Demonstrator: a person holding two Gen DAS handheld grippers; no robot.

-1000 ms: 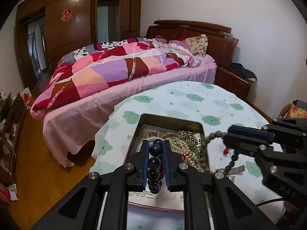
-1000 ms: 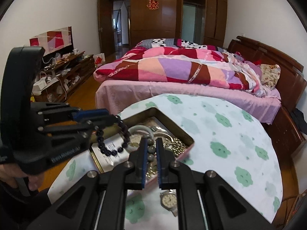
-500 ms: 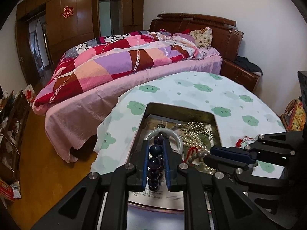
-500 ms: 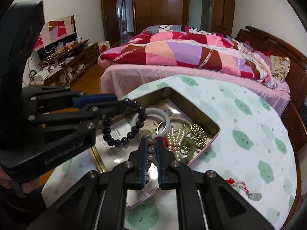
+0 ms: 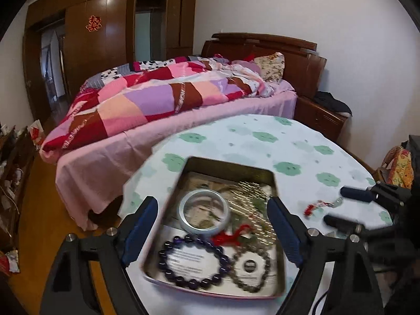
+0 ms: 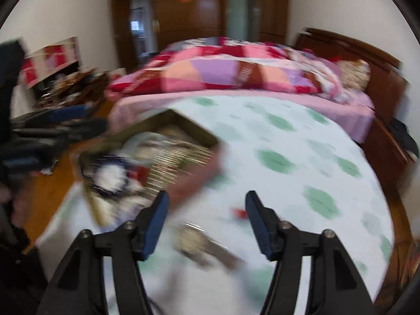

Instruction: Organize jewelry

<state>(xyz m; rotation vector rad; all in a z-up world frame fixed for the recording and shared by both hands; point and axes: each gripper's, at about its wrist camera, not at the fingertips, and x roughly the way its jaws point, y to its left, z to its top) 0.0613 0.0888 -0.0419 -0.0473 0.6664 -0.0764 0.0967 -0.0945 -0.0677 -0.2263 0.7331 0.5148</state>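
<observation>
Two grippers, both with nothing between the pads. Left gripper point(image 5: 212, 228): jaws have just been opening and stand at full spread, empty. Directly below the gap, at 6 o'clock in the left wrist view, the dark purple bead bracelet point(image 5: 194, 261) lies flat on the printed card in the tin point(image 5: 228, 164). Judgement: the wide spread lets the beads drop clear without snagging a pad.

Just beside it at 3 o'clock lies the grey-brown bead bracelet point(image 5: 250, 270), also inside the tin. At 12 o'clock from the purple beads sits the pale bangle point(image 5: 203, 214); to its right a heap of gold-coloured beads point(image 5: 249, 191) and a red tassel point(image 5: 231, 236). All are gathered in the one tin, which fits the sorting task.

Right gripper point(image 6: 206, 219): jaws have just been opening, now roughly half spread, nothing held. The right wrist view is heavily blurred. A wristwatch point(image 6: 202, 244) lies on the tablecloth point(image 6: 302, 141) under the gap, at 6 o'clock, outside the tin. A red charm point(image 6: 240, 213) rests on the cloth just beyond, near the right pad. Judgement: these two loose pieces are the likely next pickups; which one, cannot tell.

Bed point(image 5: 162, 99) stands behind the table, at 12 o'clock.
</observation>
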